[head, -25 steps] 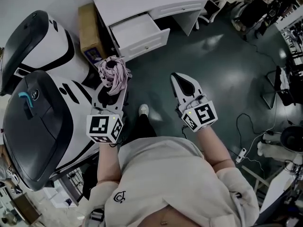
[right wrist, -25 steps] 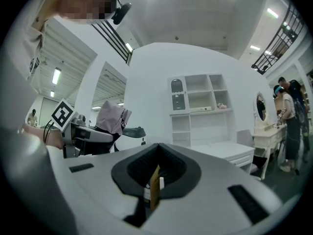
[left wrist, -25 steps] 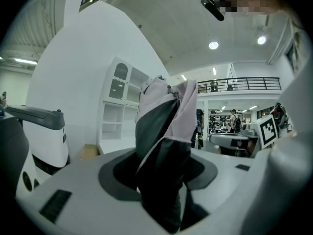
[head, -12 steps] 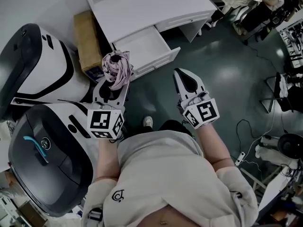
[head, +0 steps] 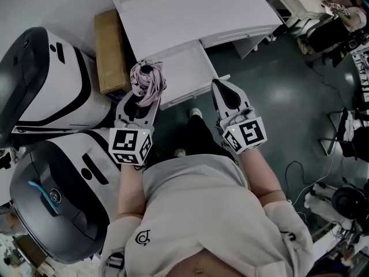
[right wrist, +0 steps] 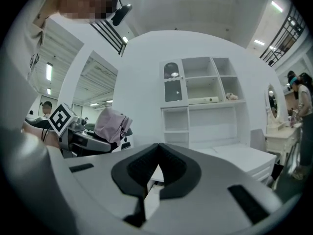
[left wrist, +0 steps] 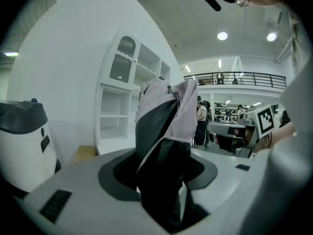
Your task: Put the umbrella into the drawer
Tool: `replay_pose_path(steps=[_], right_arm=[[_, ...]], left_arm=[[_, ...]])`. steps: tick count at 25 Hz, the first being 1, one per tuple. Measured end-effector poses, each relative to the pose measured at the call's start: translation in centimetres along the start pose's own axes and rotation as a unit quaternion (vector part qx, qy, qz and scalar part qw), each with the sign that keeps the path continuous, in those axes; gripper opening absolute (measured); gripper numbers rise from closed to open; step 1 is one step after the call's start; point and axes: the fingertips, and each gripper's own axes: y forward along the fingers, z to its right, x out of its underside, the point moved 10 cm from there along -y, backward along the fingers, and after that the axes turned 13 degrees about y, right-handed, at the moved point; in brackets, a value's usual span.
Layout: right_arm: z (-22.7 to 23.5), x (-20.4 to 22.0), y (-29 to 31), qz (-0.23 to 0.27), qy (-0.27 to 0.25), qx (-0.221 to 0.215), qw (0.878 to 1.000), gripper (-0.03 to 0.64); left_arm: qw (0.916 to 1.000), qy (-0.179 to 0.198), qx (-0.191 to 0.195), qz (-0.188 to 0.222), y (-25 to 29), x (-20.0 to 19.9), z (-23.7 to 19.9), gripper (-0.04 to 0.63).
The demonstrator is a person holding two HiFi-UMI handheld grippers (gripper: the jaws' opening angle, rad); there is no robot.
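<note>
The folded pink and dark umbrella (head: pixel 147 81) stands upright between the jaws of my left gripper (head: pixel 140 98), which is shut on its lower part. In the left gripper view the umbrella (left wrist: pixel 165 121) fills the middle and hides the gap between the jaws. The white drawer (head: pixel 187 68) stands pulled out of the white desk (head: pixel 190 13), just beyond both grippers. My right gripper (head: pixel 226 92) hovers by the drawer's front right corner, shut, with nothing in it; its tips (right wrist: pixel 156 151) meet. The right gripper view shows the umbrella (right wrist: pixel 111 124) at the left.
A brown cardboard box (head: pixel 109 51) lies left of the desk. Two big white and black rounded machines (head: pixel 46 85) (head: pixel 57 201) crowd the left side. A white shelf unit (right wrist: pixel 200 106) stands behind the desk. Dark floor with cables and furniture lies to the right.
Both grippers have moved forward toward the desk, the left one carrying the umbrella. The open drawer, earlier well ahead, now lies just past the jaw tips.
</note>
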Motion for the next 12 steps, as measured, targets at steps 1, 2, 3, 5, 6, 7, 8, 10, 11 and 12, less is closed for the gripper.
replay_pose_path(steps=[1,2,3,5,6,7,8,10,11,12], right_arm=[[1.0,-0.2,1.0,0.001,0.000,-0.007,1.000,0.005],[2.0,-0.5,2.1,0.001,-0.001,-0.015,1.000,0.005],[3.1,-0.8,3.1,-0.001,-0.001,-0.022,1.000,0.005],[5.5,-1.3,5.1,-0.006,0.000,-0.032,0.999,0.006],[6.7,-1.4,6.0,-0.010,0.000,-0.036,0.999,0.005],[7.8,-1.6,7.0,-0.014,0.001,-0.040,0.999,0.005],[9.0,-1.7,7.8,-0.019,0.000,-0.045,0.999,0.005],[11.1,-1.8,9.6,-0.028,-0.002,-0.056,0.998,0.005],[12.1,-1.8,10.3,-0.033,-0.002,-0.062,0.998,0.005],[13.1,-1.7,11.0,-0.040,0.001,-0.068,0.997,0.005]], left_arm=[[1.0000,-0.001,-0.005,-0.004,1.1,-0.1,-0.2,0.225],[0.9999,-0.003,-0.009,-0.007,2.3,-0.2,-0.5,0.225],[0.9999,-0.005,-0.012,-0.011,3.5,-0.3,-0.8,0.225],[0.9996,-0.007,-0.017,-0.020,6.1,-0.5,-1.2,0.225],[0.9995,-0.008,-0.020,-0.024,7.4,-0.5,-1.4,0.225],[0.9993,-0.010,-0.022,-0.028,8.7,-0.5,-1.6,0.225],[0.9992,-0.011,-0.023,-0.031,9.9,-0.5,-1.8,0.225],[0.9988,-0.013,-0.021,-0.041,12.3,-0.2,-2.0,0.225],[0.9985,-0.012,-0.017,-0.050,13.4,0.1,-2.0,0.225],[0.9980,-0.010,-0.013,-0.061,14.4,0.5,-1.9,0.225]])
